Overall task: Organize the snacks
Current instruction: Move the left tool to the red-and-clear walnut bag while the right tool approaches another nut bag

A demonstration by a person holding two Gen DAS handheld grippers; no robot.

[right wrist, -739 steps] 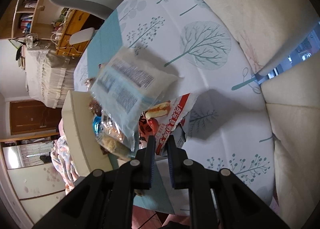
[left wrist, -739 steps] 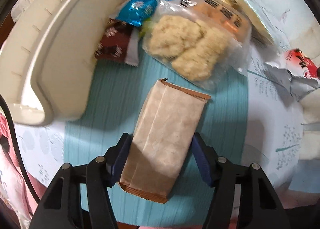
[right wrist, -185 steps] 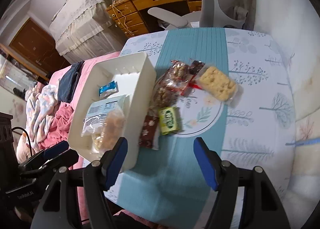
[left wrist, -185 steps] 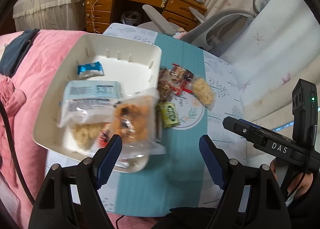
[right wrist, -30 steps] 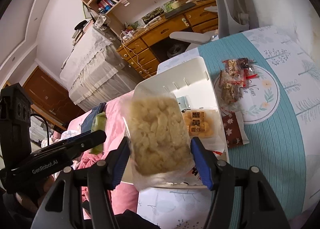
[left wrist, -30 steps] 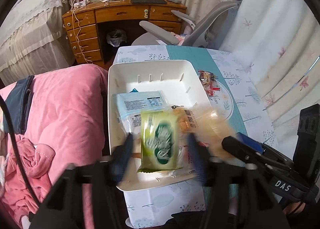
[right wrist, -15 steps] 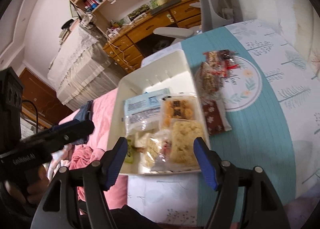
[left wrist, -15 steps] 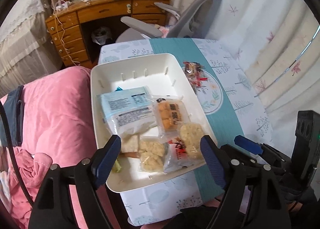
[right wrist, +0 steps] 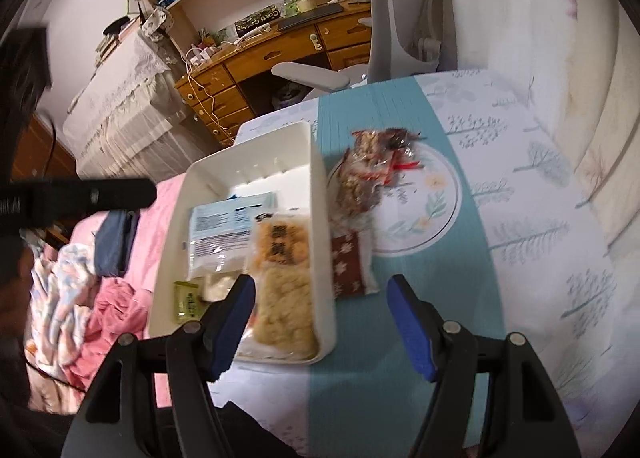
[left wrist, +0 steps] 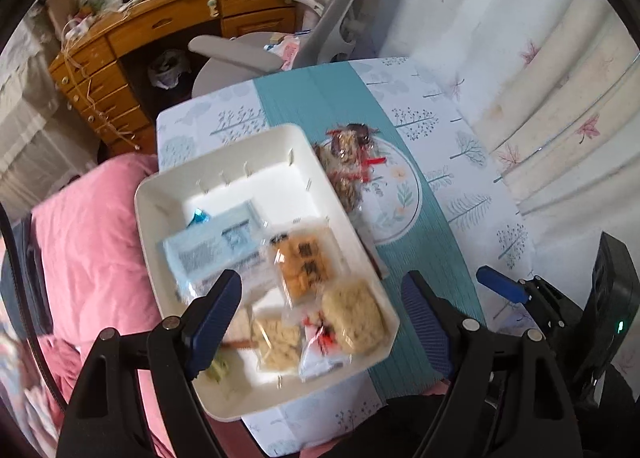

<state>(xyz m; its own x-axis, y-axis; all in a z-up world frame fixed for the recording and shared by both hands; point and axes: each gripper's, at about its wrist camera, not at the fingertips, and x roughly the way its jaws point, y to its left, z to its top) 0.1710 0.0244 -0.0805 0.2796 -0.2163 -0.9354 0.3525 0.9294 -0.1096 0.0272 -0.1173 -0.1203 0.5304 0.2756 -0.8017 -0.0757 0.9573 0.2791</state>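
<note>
Our left gripper (left wrist: 320,310) has its fingers spread wide with nothing between them, and our right gripper (right wrist: 320,318) is the same: fingers wide, empty. Both hover above the near end of the white bin (right wrist: 320,194), which sits at the left edge of the tabletop (right wrist: 540,226), beside the pink bedding (left wrist: 96,242).

Inside the bin we count a pale blue packet (right wrist: 224,226), an orange-labelled biscuit pack (right wrist: 282,244), a clear bag of pale puffed cakes (right wrist: 286,306), a small green sachet (right wrist: 187,300) and, in the left view, a red-and-white wrapper (left wrist: 320,346) and a small blue sweet (left wrist: 199,215). The pictures are blurred, so there may be a piece or two more underneath that we cannot separate.

Outside the bin, on the teal runner (right wrist: 380,114), lie a dark brown packet (right wrist: 348,264) just beside the bin's wall, and a cluster of clear nut-bar wrappers with red twists (right wrist: 372,170) farther off.

We judge the sorting mostly done: most snacks are binned, and the brown packet and the nut bars are left to pick up.
</note>
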